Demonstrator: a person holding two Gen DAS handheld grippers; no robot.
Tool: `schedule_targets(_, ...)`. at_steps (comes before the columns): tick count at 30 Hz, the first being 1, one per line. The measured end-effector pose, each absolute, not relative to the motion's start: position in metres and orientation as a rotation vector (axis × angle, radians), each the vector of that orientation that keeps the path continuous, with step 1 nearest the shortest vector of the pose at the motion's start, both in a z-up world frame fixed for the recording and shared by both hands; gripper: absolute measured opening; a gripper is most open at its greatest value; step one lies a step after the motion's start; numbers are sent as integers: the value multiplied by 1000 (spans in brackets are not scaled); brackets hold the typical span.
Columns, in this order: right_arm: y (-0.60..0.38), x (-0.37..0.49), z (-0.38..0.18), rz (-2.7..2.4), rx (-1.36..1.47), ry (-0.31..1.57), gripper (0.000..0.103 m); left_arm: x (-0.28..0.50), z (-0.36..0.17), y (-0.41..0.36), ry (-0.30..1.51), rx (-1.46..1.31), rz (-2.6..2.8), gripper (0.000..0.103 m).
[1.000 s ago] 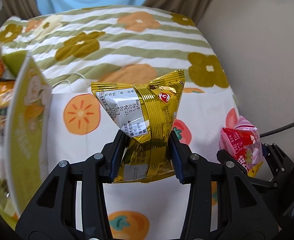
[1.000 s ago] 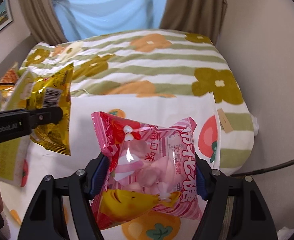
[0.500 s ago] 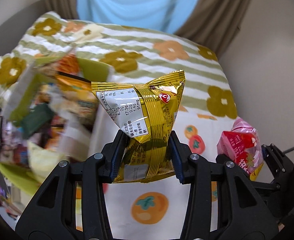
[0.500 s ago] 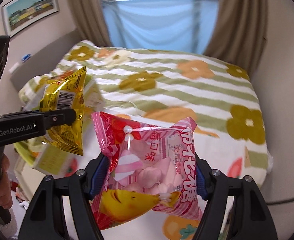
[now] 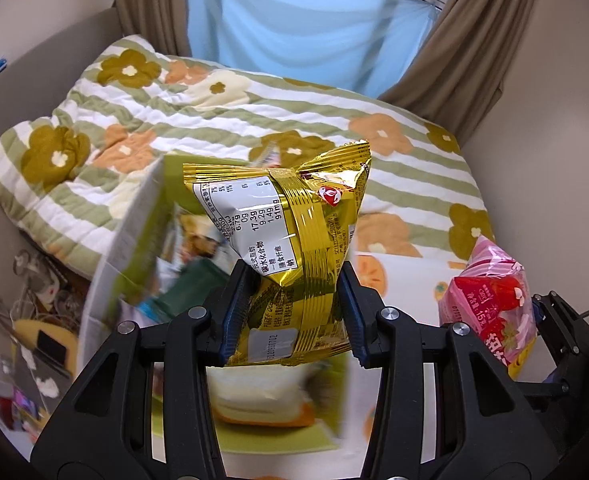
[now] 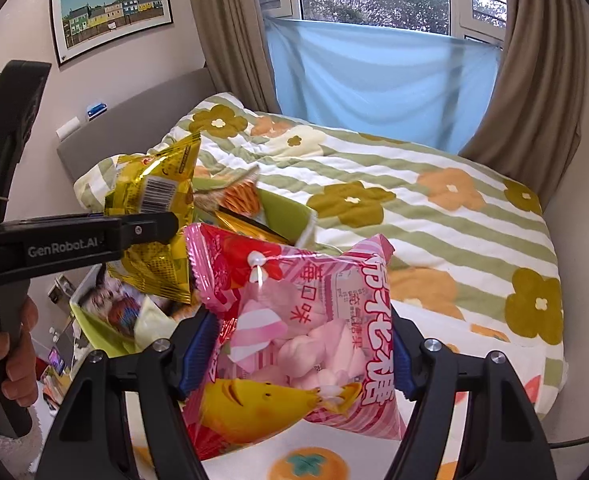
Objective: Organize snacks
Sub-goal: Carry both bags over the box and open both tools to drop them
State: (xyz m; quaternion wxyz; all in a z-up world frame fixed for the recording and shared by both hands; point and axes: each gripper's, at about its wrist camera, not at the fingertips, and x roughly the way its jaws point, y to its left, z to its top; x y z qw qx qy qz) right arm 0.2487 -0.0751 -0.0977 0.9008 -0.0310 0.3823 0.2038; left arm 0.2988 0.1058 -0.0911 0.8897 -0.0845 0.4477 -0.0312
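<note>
Left gripper [image 5: 290, 312]: jaws clamped across the lower half of the gold bag [image 5: 290, 236], held upright over the green box [image 5: 134, 240] of snacks at the bed's [image 5: 394, 184] near-left edge. Right gripper [image 6: 298, 356]: jaws pinching the pink bag [image 6: 306, 332] at mid-body, above the bed's near edge. Assessment: both bags appear light, air-puffed, crinkly and slick; contents soft or crushable. A mid-body grip with modest squeeze looks adequate; sealed ends offer a firmer alternative.
</note>
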Motion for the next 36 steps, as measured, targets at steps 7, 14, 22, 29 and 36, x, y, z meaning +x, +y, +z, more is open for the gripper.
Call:
schedule_targets(7,-17,257,-97,354,-39,806,68,334,-113,161,1021,-114,-123,40)
schedule_targets(14,10,261,-106,248,3,850,68,362,-144,177,1119,-49,-196,54)
schedule_targets(22,25,258,-112,220,11,882,68,345,-134,204,1057,-63,-173,103)
schedule_targets(29,42,257,-112,245,2,869,68,318,-118,247,1020,-119,-118,103)
schedule_targets(36,74,268,-114,325,-59,877,72,300,-113,272,984,-143,-67,103)
